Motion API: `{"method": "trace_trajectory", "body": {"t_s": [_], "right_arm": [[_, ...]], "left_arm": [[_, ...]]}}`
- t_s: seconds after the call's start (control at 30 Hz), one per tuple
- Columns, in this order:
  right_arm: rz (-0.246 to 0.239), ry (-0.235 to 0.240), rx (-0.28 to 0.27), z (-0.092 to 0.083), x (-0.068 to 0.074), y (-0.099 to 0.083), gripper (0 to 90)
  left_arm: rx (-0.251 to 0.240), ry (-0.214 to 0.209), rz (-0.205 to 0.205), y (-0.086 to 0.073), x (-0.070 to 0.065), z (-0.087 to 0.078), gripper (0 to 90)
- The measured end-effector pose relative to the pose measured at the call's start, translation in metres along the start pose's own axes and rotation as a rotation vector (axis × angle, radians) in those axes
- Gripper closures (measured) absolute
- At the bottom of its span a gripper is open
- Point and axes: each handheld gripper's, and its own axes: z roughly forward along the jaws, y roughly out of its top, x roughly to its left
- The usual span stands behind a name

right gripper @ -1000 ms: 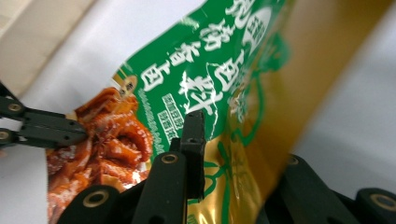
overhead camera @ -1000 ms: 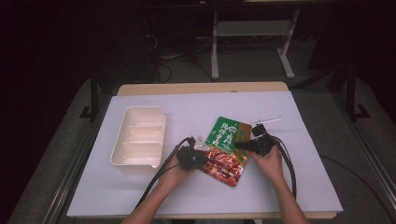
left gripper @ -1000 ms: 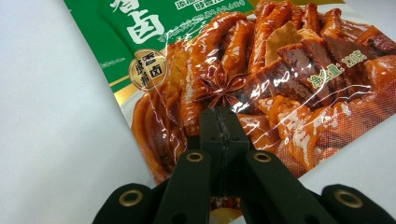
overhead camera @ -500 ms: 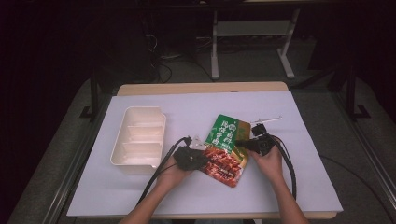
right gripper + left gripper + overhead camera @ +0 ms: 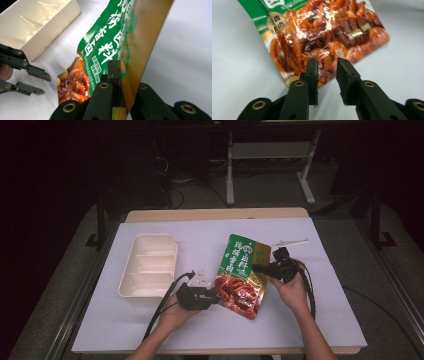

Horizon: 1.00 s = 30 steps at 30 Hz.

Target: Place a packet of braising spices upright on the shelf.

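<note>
Left of the left gripper [image 5: 212,296] sits a cream tray [image 5: 150,270] on the white table cover [image 5: 310,320]. Ahead of that gripper's fingertips lies the lower red edge of the food pouch [image 5: 242,277]; its jaws have just been opening and stand apart, the pouch edge just beyond them, not pinched. Farther right, the right gripper [image 5: 257,268] is clenched on the pouch's gold side edge, lifting that side. Beyond it lies a thin white stick [image 5: 290,241].

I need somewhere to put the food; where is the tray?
High view: the tray sits on the table's left side, left of the pouch.
</note>
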Motion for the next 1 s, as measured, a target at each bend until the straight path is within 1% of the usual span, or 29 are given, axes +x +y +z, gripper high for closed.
{"method": "trace_trajectory", "body": {"t_s": [0.1,0.2,0.3,0.33,0.47,0.5,0.63,0.67,0.73,0.77,0.83,0.97,1.0], "right_arm": [[-0.022,0.001,-0.013,-0.005,0.005,0.005,89.2],[-0.034,0.005,-0.026,-0.01,0.011,0.01,89.2],[-0.047,0.007,-0.031,-0.015,0.016,0.015,89.3],[-0.06,0.004,-0.033,-0.015,0.017,0.016,89.3],[-0.073,0.014,-0.042,-0.02,0.023,0.02,89.3],[-0.076,0.021,-0.046,-0.021,0.024,0.021,89.3],[-0.096,0.024,-0.055,-0.026,0.029,0.024,89.3],[-0.1,0.022,-0.056,-0.027,0.03,0.025,89.3],[-0.112,0.02,-0.058,-0.03,0.033,0.026,89.3],[-0.111,0.018,-0.061,-0.031,0.034,0.027,89.3],[-0.124,0.019,-0.071,-0.034,0.036,0.03,89.3],[-0.139,0.02,-0.084,-0.037,0.041,0.034,89.3],[-0.135,0.018,-0.084,-0.038,0.043,0.035,89.3]], "left_arm": [[-0.021,-0.005,0.012,-0.003,-0.004,-0.006,67.3],[-0.045,-0.005,0.02,-0.008,-0.008,-0.012,63.9],[-0.05,-0.008,0.038,-0.012,-0.011,-0.016,61.4],[-0.056,-0.01,0.035,-0.013,-0.013,-0.017,60.4],[-0.06,-0.017,0.042,-0.018,-0.016,-0.021,56.4],[-0.068,-0.02,0.043,-0.02,-0.017,-0.021,55.9],[-0.079,-0.021,0.037,-0.026,-0.021,-0.024,52.9],[-0.075,-0.019,0.048,-0.027,-0.021,-0.026,52.3],[-0.082,-0.023,0.041,-0.029,-0.023,-0.028,50.4],[-0.085,-0.026,0.037,-0.031,-0.023,-0.029,49.7],[-0.094,-0.025,0.046,-0.033,-0.025,-0.031,48.5],[-0.101,-0.026,0.046,-0.039,-0.028,-0.034,45.6],[-0.102,-0.029,0.046,-0.04,-0.029,-0.035,44.9]]}}
